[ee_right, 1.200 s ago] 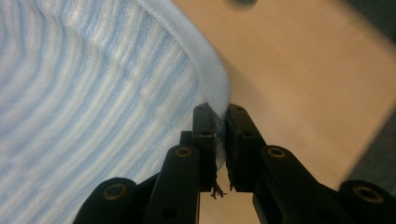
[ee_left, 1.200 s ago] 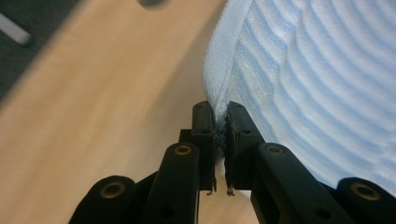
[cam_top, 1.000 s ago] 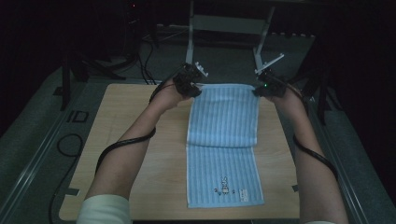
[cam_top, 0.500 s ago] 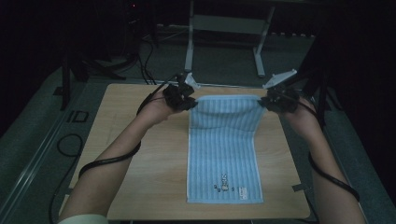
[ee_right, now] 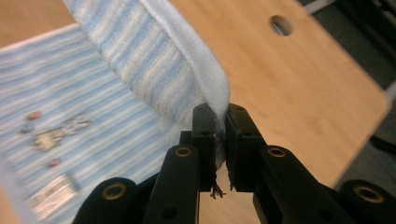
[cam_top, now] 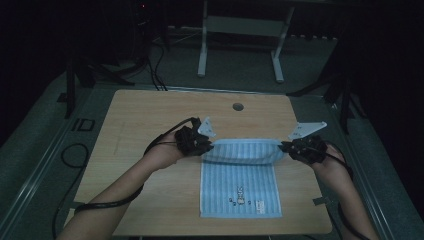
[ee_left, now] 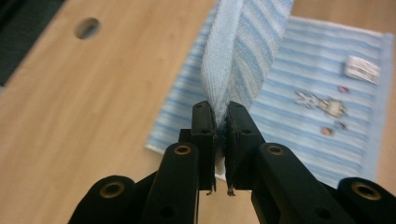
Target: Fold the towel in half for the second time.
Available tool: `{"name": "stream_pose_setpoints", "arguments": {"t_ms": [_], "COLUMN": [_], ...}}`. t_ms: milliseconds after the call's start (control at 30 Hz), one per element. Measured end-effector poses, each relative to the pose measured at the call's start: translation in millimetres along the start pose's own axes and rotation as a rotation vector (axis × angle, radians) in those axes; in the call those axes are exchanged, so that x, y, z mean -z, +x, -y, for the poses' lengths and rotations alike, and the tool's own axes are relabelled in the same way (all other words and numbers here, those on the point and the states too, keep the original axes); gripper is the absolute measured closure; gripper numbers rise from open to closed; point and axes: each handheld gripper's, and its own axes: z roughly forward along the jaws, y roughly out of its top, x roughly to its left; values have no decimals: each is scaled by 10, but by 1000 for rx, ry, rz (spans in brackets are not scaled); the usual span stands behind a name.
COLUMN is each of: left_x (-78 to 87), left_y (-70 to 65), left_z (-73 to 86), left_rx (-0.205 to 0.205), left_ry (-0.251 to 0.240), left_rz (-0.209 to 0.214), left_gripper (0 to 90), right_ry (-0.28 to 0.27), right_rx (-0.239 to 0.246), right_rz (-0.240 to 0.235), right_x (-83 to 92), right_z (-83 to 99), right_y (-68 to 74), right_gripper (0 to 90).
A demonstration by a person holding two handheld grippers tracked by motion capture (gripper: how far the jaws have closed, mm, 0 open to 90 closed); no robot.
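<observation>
**Both claws grip the towel's far corners above the bench**

The left claw [cam_top: 209,145] is clenched on one far corner of the towel [cam_top: 241,192], and the right claw [cam_top: 284,147] is clenched on the other far corner. In the left gripper view the two black jaws stand nearly together with a fold of striped cloth [ee_left: 243,51] pinched between them, rising away from the tips. The right gripper view gives the same picture: jaws close together, the hemmed edge of the towel [ee_right: 154,60] caught between them.

In the high view the held edge hangs as a shallow sling between the two claws, lifted off the bench [cam_top: 150,110] and sagging a little in the middle. The near half of the towel lies flat on the wood, its near edge close to the person's side of the bench. The lifted edge is over the flat part, about where its far end lies.

The towel is light blue with fine stripes. A small printed figure [cam_top: 240,191] and a white label [cam_top: 259,204] sit near its near edge. A round hole [cam_top: 238,106] shows in the bench top, well beyond the claws. The left hand [cam_top: 167,152] and right hand [cam_top: 332,162] reach in from the near side, cables trailing back along the forearms.
</observation>
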Motion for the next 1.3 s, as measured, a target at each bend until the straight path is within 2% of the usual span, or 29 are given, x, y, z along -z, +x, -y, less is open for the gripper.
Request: {"name": "stream_pose_setpoints", "arguments": {"t_ms": [67,200,233,267,300,367,400,600,733,833,900,933,1033,1067,1133,1200,1300], "left_x": [-11,-71,-95,-122,-144,-196,-226,-438,-527,-591,-625,-629,-600,-581,-547,-523,-514], "left_y": [-101,-274,-323,-369,-413,-506,-547,-790,-850,-897,-964,-991,-1047,-1059,-1082,-1103,-1084], "left_z": [64,196,228,260,291,349,379,539,620,677,716,731,768,781,802,820,838], "left_rx": [-13,-7,-13,-18,-25,-38,-36,-43,-31,-17,-47,-57,-36,-35,-26,-38,-20], "left_ry": [-4,-10,-6,-6,-2,8,13,37,46,51,78,94,121,121,125,141,153], "left_rz": [18,54,46,54,61,52,62,115,125,173,196,204,227,234,249,259,269], "left_gripper": [832,832,832,832,831,830,830,826,825,810,773,749,680,643,624,578,545], "right_ry": [-3,-6,1,18,23,26,27,48,57,59,74,76,107,116,135,135,119], "right_rx": [1,-12,-20,-1,5,-2,1,-33,-56,-85,-104,-114,-128,-134,-150,-170,-178], "right_rz": [-15,-62,-86,-92,-93,-132,-137,-183,-203,-221,-225,-234,-245,-254,-263,-266,-246], "right_x": [7,-20,-37,-53,-64,-81,-86,-147,-181,-213,-218,-210,-152,-135,-90,-32,29], "right_z": [92,299,354,406,456,540,579,805,945,1063,1142,1180,1275,1304,1351,1379,1371], "right_y": [81,237,273,320,361,424,466,639,737,785,814,823,888,904,928,923,892], "right_gripper": [827,827,824,824,824,824,824,819,815,790,783,778,729,691,624,580,579]}}
